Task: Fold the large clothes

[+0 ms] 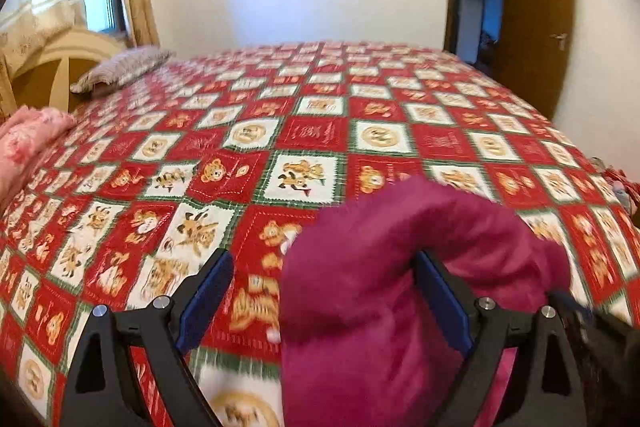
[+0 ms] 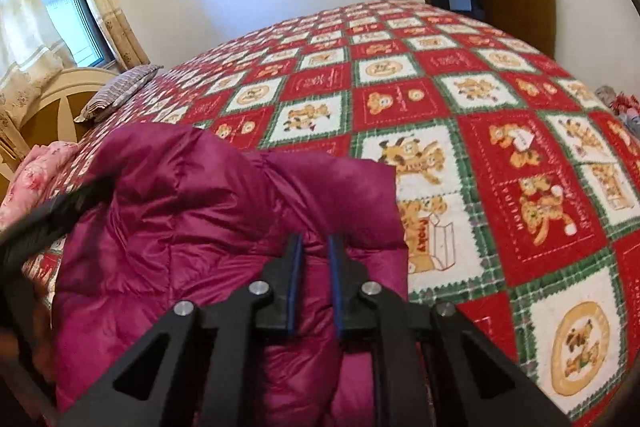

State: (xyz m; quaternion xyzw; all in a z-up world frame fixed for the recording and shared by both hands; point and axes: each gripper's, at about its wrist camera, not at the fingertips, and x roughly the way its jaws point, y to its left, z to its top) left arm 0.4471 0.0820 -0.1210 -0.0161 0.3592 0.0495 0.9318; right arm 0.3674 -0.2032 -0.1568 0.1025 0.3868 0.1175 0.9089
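1. 1 magenta puffer jacket [image 2: 224, 227] lies bunched on the bed [image 2: 500, 131], at its near edge, on the red, white and green checked bedspread [image 1: 304, 131].
2. The right gripper [image 2: 314, 247] has its 2 blue-lined fingers [image 2: 295, 279] drawn nearly together with only a narrow slot between them. They point down over the jacket's quilted fabric; jacket fabric shows in the slot, but I cannot tell whether the pads pinch it.
3. The left gripper [image 1: 324, 267] has its 2 fingers [image 1: 208, 291] spread wide. A raised, blurred fold of the jacket fills the right part of the gap and covers the tip of the right finger; the left finger stands clear of it, over bare bedspread.
4. In the right wrist view the left gripper shows as a dark blurred shape at the jacket's left side.
5. At the bed's head end lie 1 striped pillow [image 1: 120, 69] and 1 pink folded quilt [image 1: 28, 143], well apart from the jacket.
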